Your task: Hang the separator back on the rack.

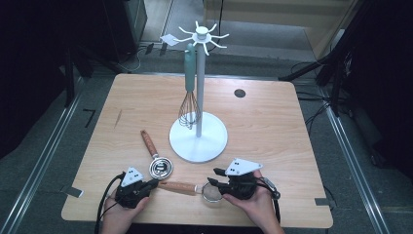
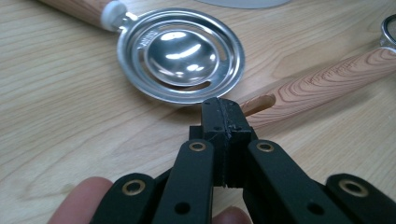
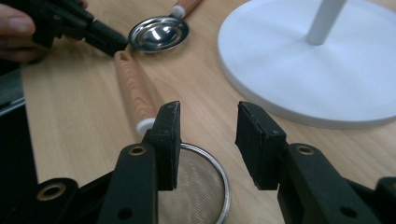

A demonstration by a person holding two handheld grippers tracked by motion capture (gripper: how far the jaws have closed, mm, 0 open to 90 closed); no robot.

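A small mesh strainer (image 1: 212,193) with a wooden handle (image 1: 178,187) lies near the table's front edge, between both grippers. My left gripper (image 1: 152,184) is shut with nothing in it, and its tip (image 2: 222,111) rests beside the slotted end of that handle (image 2: 322,81). My right gripper (image 3: 208,126) stands open just above the strainer's mesh (image 3: 196,191), with the handle (image 3: 135,88) running away from it towards the left gripper (image 3: 105,37). A metal egg separator (image 1: 161,167) with a wooden handle lies just beyond, its bowl (image 2: 180,53) right ahead of the left jaws.
A white utensil stand (image 1: 198,141) with a round base and hooked top stands mid-table; a teal-handled whisk (image 1: 189,105) hangs from it. Its base (image 3: 317,70) lies close ahead of the right gripper. A dark grommet hole (image 1: 239,93) sits at the back right.
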